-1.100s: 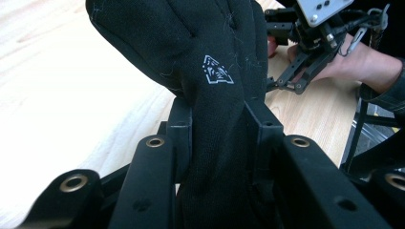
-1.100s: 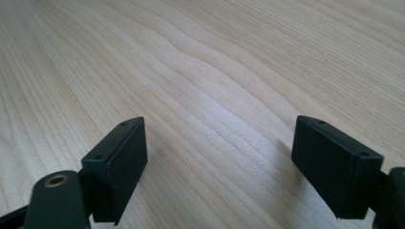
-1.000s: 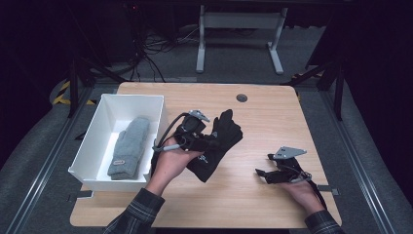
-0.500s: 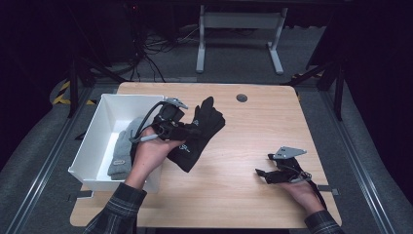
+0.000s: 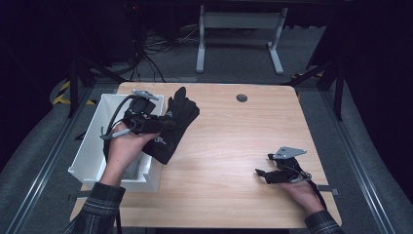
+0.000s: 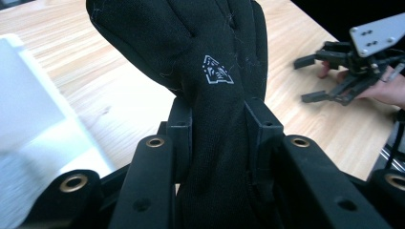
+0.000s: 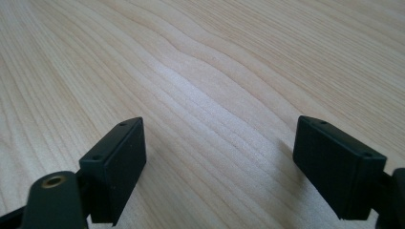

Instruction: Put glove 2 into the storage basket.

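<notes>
A black knit glove (image 5: pixel 175 124) with a small white logo (image 6: pixel 217 72) hangs in the air over the right rim of the white bin (image 5: pixel 92 146). My left gripper (image 5: pixel 163 124) is shut on its cuff; both pads press the fabric from either side (image 6: pixel 217 129). Inside the bin a grey glove (image 5: pixel 132 166) lies partly hidden under the left hand. My right gripper (image 5: pixel 261 174) rests low over the bare wooden table (image 5: pixel 234 146) at the front right, open with nothing between its fingers (image 7: pixel 217 162).
The white bin sits along the table's left side. A dark round grommet (image 5: pixel 241 98) marks the table's far edge. A metal stand's legs (image 5: pixel 238 44) rise beyond the table on the grey floor.
My left gripper has carried the black glove leftward and a little up, from the table's middle to the bin's right rim. The right gripper has stayed put.
</notes>
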Demonstrator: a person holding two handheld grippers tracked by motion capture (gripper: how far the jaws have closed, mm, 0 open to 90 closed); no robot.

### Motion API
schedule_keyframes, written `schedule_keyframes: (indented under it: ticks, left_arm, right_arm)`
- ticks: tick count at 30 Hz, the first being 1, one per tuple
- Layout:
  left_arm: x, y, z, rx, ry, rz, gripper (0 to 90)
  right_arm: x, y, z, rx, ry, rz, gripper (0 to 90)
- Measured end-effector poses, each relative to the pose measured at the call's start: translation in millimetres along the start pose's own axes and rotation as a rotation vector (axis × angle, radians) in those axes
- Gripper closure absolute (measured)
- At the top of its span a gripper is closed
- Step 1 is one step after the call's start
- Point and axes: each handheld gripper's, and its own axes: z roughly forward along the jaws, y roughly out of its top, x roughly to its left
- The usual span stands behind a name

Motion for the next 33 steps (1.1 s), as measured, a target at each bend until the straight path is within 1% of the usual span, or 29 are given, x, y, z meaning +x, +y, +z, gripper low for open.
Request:
schedule_keyframes:
  ticks: [5, 7, 9, 13, 15, 16, 17, 21, 24, 25, 27, 31, 33]
  left_arm:
    - [16.0, -8.6, -16.1, -0.03, 0.036, -0.043, 69.2]
    - [25.8, -14.2, -23.6, -0.037, 0.055, -0.07, 69.2]
    - [31.6, -18.1, -28.2, -0.035, 0.075, -0.082, 69.2]
    - [42.9, -28.6, -36.6, -0.038, 0.107, -0.122, 69.2]
    - [48.0, -33.5, -40.1, -0.033, 0.13, -0.136, 69.1]
    - [48.0, -33.5, -40.1, -0.033, 0.13, -0.136, 69.1]
    - [54.3, -39.2, -42.2, -0.02, 0.154, -0.154, 69.1]
    - [65.1, -50.1, -40.9, 0.001, 0.181, -0.184, 69.1]
    - [73.6, -57.5, -37.4, 0.01, 0.193, -0.21, 69.1]
    - [76.5, -59.5, -35.7, 0.013, 0.2, -0.213, 69.1]
    - [81.7, -63.1, -32.0, 0.019, 0.196, -0.23, 69.1]
    - [90.7, -69.4, -21.1, 0.04, 0.193, -0.25, 69.0]
    - [92.6, -71.0, -18.2, 0.044, 0.199, -0.254, 68.9]
  right_arm:
    - [0.2, 0.1, 0.1, 0.0, -0.001, 0.002, 19.0]
    - [0.2, 0.1, 0.1, 0.0, -0.001, 0.002, 19.0]
    - [0.2, 0.1, 0.2, 0.0, -0.001, 0.002, 19.0]
    - [0.2, 0.1, 0.2, 0.0, -0.001, 0.001, 18.9]
    - [0.3, 0.2, 0.2, 0.0, -0.002, 0.002, 18.9]
    - [0.3, 0.2, 0.2, 0.0, -0.002, 0.002, 18.9]
    - [0.4, 0.2, 0.2, 0.0, -0.002, 0.003, 18.9]
    - [0.4, 0.2, 0.3, 0.0, -0.002, 0.003, 18.8]
    - [0.4, 0.3, 0.5, -0.001, -0.002, 0.004, 18.7]
    - [0.5, 0.3, 0.5, -0.001, -0.003, 0.004, 18.7]
    - [0.6, 0.4, 0.5, -0.001, -0.003, 0.005, 18.7]
    - [0.5, 0.4, 0.6, -0.001, -0.004, 0.005, 18.7]
    - [0.6, 0.4, 0.6, 0.0, -0.004, 0.005, 18.7]
